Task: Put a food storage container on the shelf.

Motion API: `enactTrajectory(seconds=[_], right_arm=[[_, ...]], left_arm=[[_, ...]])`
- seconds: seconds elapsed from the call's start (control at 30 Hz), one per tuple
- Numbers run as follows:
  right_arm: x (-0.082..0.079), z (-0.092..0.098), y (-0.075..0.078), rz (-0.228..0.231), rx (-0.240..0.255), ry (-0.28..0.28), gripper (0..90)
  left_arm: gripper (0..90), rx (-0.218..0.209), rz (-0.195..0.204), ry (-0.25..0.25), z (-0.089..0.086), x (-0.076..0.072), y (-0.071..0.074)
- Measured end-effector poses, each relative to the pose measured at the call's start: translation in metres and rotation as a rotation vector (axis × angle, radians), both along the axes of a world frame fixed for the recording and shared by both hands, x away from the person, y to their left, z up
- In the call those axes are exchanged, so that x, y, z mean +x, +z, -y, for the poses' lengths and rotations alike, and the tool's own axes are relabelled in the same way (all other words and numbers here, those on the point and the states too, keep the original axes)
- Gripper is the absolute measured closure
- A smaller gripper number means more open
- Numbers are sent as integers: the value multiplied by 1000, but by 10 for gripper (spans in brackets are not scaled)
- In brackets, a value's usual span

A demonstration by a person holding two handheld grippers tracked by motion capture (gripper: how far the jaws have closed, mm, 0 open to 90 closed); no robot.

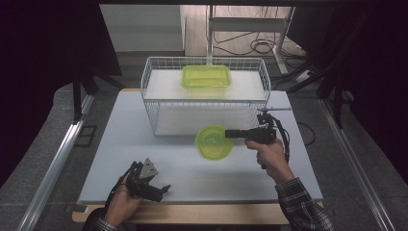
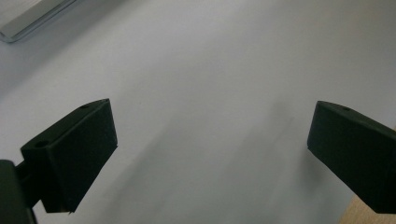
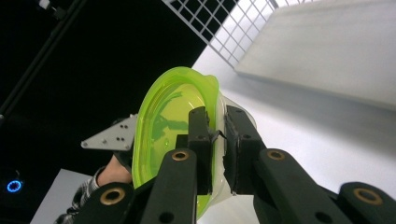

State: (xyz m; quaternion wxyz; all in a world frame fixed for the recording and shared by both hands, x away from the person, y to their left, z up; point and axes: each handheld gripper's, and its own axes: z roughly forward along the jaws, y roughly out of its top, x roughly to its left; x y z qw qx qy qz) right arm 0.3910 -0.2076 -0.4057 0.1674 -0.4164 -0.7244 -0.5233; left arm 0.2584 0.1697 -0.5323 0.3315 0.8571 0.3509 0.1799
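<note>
A round container with a lime green lid (image 1: 214,142) hangs above the table in front of the wire basket, and my right gripper (image 1: 230,134) is shut on its rim from the right. In the right gripper view the two black jaws pinch the edge of the round green container (image 3: 163,121) between them. My left gripper (image 1: 161,188) rests low at the table's near left edge, its fingers (image 2: 77,154) wide apart over bare table. A rectangular green-lidded container (image 1: 206,76) sits on the upper shelf inside the white wire basket (image 1: 154,79).
The basket stands at the back middle of the grey table (image 1: 144,154) and holds a white shelf board. Metal rails run along both sides of the table. Dark curtains and a frame with cables lie behind.
</note>
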Motion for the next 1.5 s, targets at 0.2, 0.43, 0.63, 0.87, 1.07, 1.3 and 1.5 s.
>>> enactTrajectory(seconds=[0.2, 0.43, 0.63, 0.87, 1.07, 1.3, 1.5], right_arm=[[4, 1, 13, 3, 18, -13, 817], [10, -1, 28, 19, 37, -22, 817], [14, -3, 43, 32, 59, -27, 817], [20, -2, 57, 43, 71, -45, 817], [25, -3, 74, 63, 82, -59, 817], [30, -7, 99, 99, 96, -73, 817], [37, -11, 114, 124, 101, -97, 817]], left_arm=[[13, -2, -1, 2, 0, 0, 0], [13, -13, -2, 9, -2, 1, 1], [11, -13, -1, 10, -2, 1, 0], [8, -10, -3, 9, -2, 1, 0], [8, -7, -2, 9, -2, 1, 0], [7, -4, -3, 9, -2, 1, 0], [7, -2, -4, 9, -2, 1, 0]])
